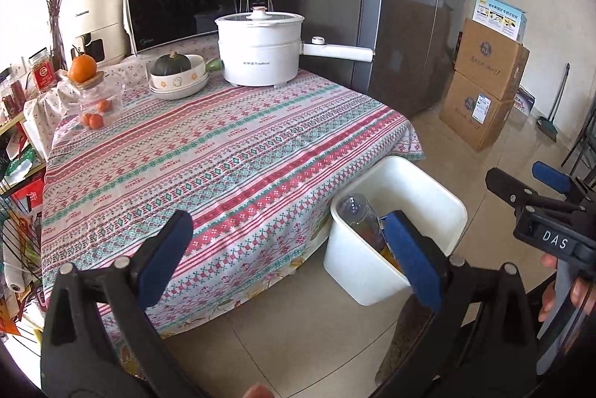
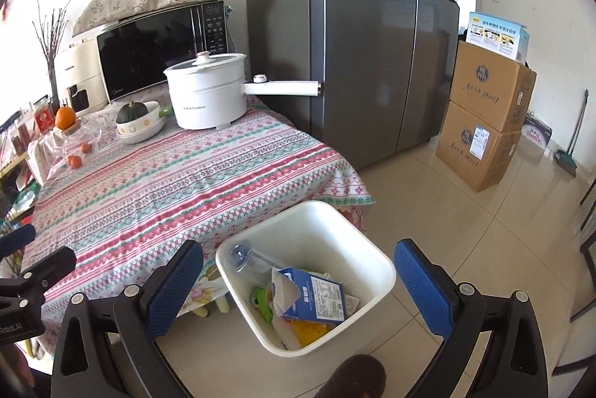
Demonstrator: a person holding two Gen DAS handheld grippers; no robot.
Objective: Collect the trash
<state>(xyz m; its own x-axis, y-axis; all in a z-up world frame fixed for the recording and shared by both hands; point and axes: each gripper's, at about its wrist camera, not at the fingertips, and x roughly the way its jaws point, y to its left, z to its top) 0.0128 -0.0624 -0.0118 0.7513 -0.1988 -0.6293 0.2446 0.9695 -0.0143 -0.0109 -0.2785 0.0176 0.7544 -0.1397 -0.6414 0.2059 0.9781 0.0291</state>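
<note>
Right view only: blue carton [image 2: 311, 295] in bin [image 2: 383, 271], lower centre. Both tongs [image 1: 287, 252] [image 2: 298, 282] wide open, empty. Patterned worktop [image 1: 223, 152], tiled floor.

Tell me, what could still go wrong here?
The white bin stands on the floor right by the table corner, so a careless swing might knock it and spill the bottle and carton. The white pot's handle sticks out past the table edge and could be caught.
</note>
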